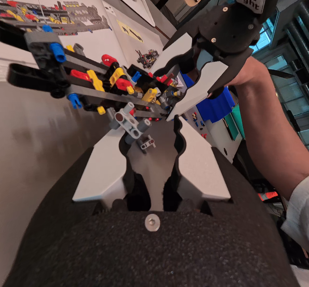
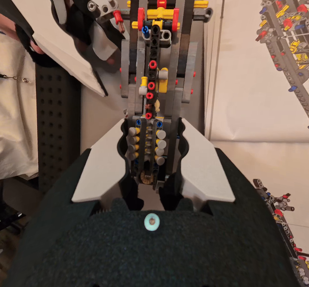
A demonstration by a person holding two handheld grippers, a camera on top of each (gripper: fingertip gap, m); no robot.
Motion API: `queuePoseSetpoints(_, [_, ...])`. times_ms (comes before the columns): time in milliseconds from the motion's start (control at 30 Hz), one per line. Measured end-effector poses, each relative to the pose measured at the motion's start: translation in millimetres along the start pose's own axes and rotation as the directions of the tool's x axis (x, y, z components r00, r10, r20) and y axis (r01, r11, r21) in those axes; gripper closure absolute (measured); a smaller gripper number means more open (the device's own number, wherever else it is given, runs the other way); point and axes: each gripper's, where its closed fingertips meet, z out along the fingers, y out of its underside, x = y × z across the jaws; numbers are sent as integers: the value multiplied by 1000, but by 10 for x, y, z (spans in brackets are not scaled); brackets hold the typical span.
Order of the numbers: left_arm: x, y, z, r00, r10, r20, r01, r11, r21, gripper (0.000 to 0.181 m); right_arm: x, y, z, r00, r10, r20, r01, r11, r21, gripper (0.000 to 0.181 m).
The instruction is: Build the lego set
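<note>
The long grey and black lego chassis (image 1: 107,85), with red, yellow and blue pins, is lifted off the table. My right gripper (image 2: 153,121) is shut on its engine end, a finger on each side of the grey cylinders (image 2: 147,145); it also shows in the left wrist view (image 1: 163,96). My left gripper (image 1: 150,125) is open, below the chassis. A light-grey connector with grey pins (image 1: 129,123) sits at its left fingertip, under the side of the chassis. I cannot tell whether the connector is attached. One white finger (image 2: 63,44) of the left gripper shows in the right wrist view.
A small grey connector (image 1: 147,143) lies on the table under the left gripper. Printed instruction sheets (image 1: 50,14) (image 2: 275,61) cover the table. A blue bin (image 1: 215,108), loose small parts (image 1: 198,120) and a person's forearm (image 1: 267,111) are at the right. A black perforated panel (image 2: 55,128) stands at the left. About 6 centimeters separates my right fingertips from the small grey connector (image 1: 147,143).
</note>
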Motion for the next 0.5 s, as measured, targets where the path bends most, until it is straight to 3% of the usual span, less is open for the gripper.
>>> queuePoseSetpoints(300, [31, 121, -105, 1000, -5, -1, 5, 999, -35, 129, -101, -119, -31, 989, -16, 147, 8, 999, 52, 123])
queuePoseSetpoints(500, [24, 178, -141, 999, -38, -13, 37, 997, -68, 127, -75, -78, -46, 987, -14, 160, 9, 999, 32, 123])
